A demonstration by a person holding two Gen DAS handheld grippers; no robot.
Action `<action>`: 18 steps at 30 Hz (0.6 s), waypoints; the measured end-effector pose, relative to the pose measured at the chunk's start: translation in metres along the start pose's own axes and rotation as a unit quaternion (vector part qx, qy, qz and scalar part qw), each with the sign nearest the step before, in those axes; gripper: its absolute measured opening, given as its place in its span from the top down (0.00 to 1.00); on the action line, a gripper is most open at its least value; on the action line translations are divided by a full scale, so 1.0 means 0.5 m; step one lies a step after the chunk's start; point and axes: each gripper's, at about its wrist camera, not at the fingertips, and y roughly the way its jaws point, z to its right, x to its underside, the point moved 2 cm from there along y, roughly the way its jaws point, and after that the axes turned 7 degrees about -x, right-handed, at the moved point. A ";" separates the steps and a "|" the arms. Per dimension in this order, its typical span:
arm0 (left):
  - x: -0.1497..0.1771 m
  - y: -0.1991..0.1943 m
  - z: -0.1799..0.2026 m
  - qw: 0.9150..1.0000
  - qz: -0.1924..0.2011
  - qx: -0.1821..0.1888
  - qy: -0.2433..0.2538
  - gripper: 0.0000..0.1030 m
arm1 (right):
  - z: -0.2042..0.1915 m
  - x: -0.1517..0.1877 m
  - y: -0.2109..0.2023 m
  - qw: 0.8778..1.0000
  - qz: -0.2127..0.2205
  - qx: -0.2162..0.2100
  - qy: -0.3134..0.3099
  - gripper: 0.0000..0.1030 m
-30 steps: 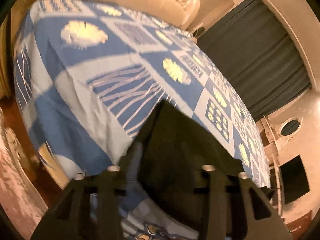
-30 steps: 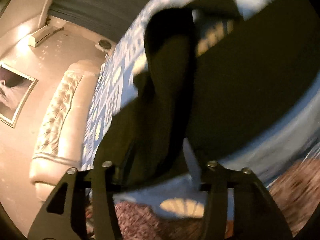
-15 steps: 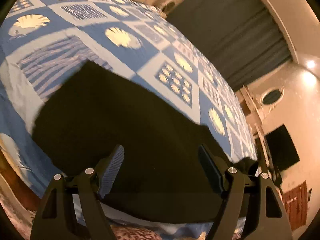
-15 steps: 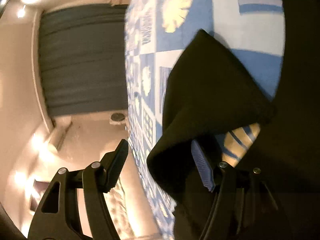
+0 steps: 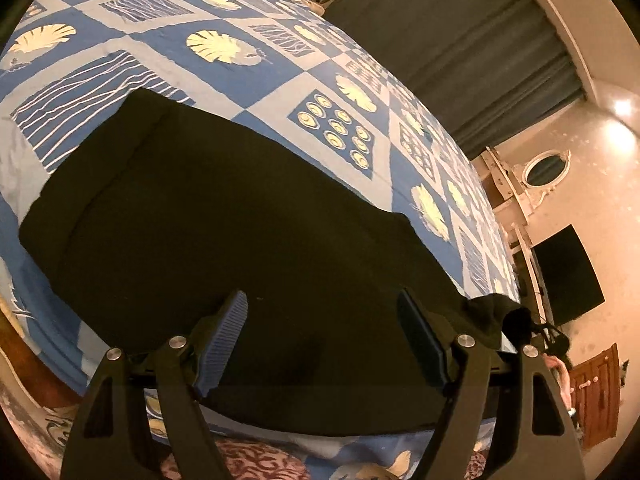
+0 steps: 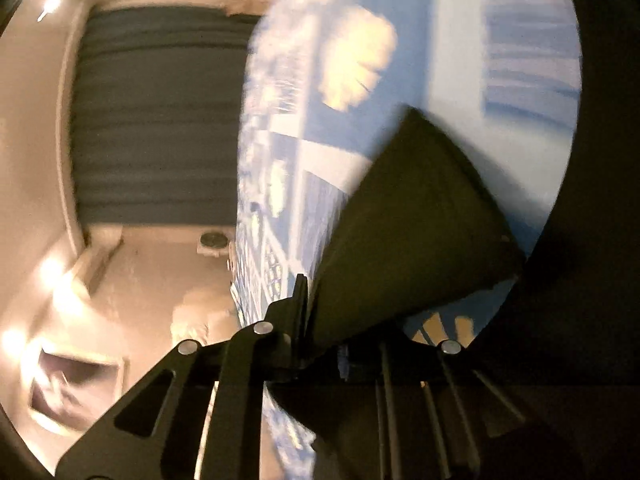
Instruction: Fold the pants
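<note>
Pants [image 5: 248, 240] lie on the bed [image 5: 280, 80].

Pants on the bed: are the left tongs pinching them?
No, the left tongs are wide open above the black pants, their pads not pressing the cloth.

Looks like a bedroom in someone's home: a big bed with a blue patchwork bedspread [image 5: 280, 80], dark curtains [image 5: 460, 40] across the far wall, a white dresser with an oval mirror [image 5: 546, 168], a wall-mounted TV [image 5: 568, 276], and warm wall lights [image 5: 622, 108].
</note>
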 end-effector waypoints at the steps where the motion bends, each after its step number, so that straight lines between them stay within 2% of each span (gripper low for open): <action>1: 0.003 0.002 0.011 1.000 -0.002 0.003 0.003 0.26 | -0.020 -0.013 -0.020 1.000 -0.005 0.003 -0.025 0.88; 2: 0.004 0.003 0.016 1.000 -0.003 0.004 0.005 0.26 | -0.045 -0.027 -0.050 0.998 -0.013 0.011 -0.063 0.88; 6: 0.017 0.007 0.058 1.000 -0.012 0.018 0.021 0.26 | -0.078 -0.065 -0.158 0.987 -0.041 0.038 -0.150 0.88; 10: 0.034 0.010 0.111 0.998 -0.025 0.033 0.046 0.26 | -0.074 -0.091 -0.245 0.973 -0.060 0.079 -0.210 0.89; 13: 0.055 0.018 0.155 0.997 -0.039 0.048 0.053 0.26 | -0.010 -0.115 -0.302 0.971 -0.067 0.110 -0.199 0.90; 15: 0.075 0.028 0.185 0.995 -0.055 0.064 0.050 0.26 | 0.044 -0.122 -0.322 0.977 -0.066 0.114 -0.170 0.90; 18: 0.117 0.046 0.245 0.991 -0.082 0.104 0.036 0.26 | 0.082 -0.125 -0.335 0.982 -0.066 0.104 -0.144 0.90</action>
